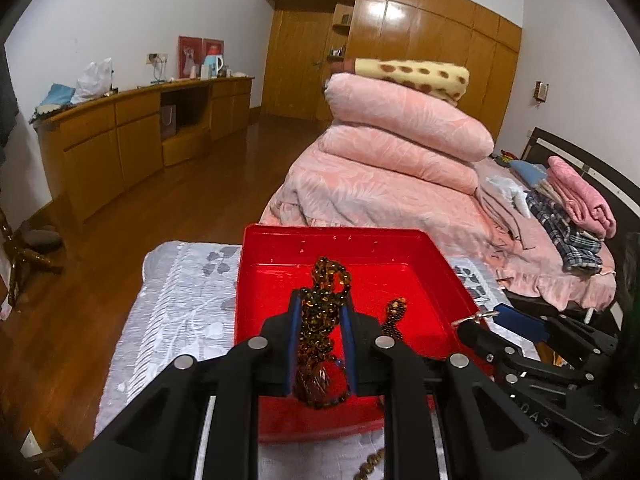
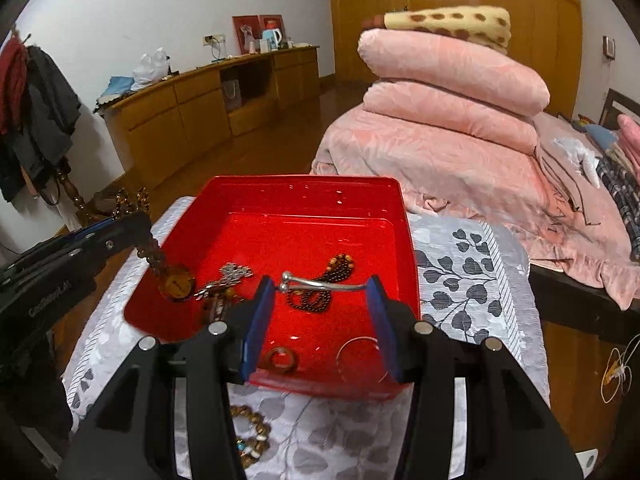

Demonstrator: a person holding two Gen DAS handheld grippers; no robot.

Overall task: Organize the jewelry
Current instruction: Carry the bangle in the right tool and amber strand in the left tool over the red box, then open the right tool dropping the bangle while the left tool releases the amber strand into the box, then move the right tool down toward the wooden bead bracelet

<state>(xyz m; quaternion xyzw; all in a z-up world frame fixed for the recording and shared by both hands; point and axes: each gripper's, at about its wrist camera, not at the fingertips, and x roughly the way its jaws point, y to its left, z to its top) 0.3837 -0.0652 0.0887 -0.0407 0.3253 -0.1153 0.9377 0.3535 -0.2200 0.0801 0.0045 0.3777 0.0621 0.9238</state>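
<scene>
Left wrist view: we hold an amber necklace (image 1: 322, 320) bunched between the blue pads of our left gripper (image 1: 322, 308), jaws closed on it to about its own width. Its long axis runs along the fingers, one loop sticking out past the tips and the rest hanging down over the red tray (image 1: 272, 280). We judge this the drop-in step: next we lower and open over a bare patch of tray floor. A dark chain (image 1: 394, 314) lies in the tray just beside, and our right gripper (image 1: 486, 316) comes in from the right with a silver bangle (image 1: 476, 316).

Right wrist view: our right gripper (image 2: 322, 288) spans wide, its pads pressing the two ends of the bangle (image 2: 320, 282), which lies crosswise between the fingers over the tray (image 2: 300, 188). Below it lie the dark chain (image 2: 324, 284), a silver brooch (image 2: 226, 276), a brown ring (image 2: 281, 359) and a thin hoop (image 2: 356, 352). The necklace's pendant (image 2: 176, 280) dangles from the left gripper (image 2: 136, 216) at the tray's left edge. A bead bracelet (image 2: 250, 440) waits on the cloth (image 2: 472, 272) outside.
</scene>
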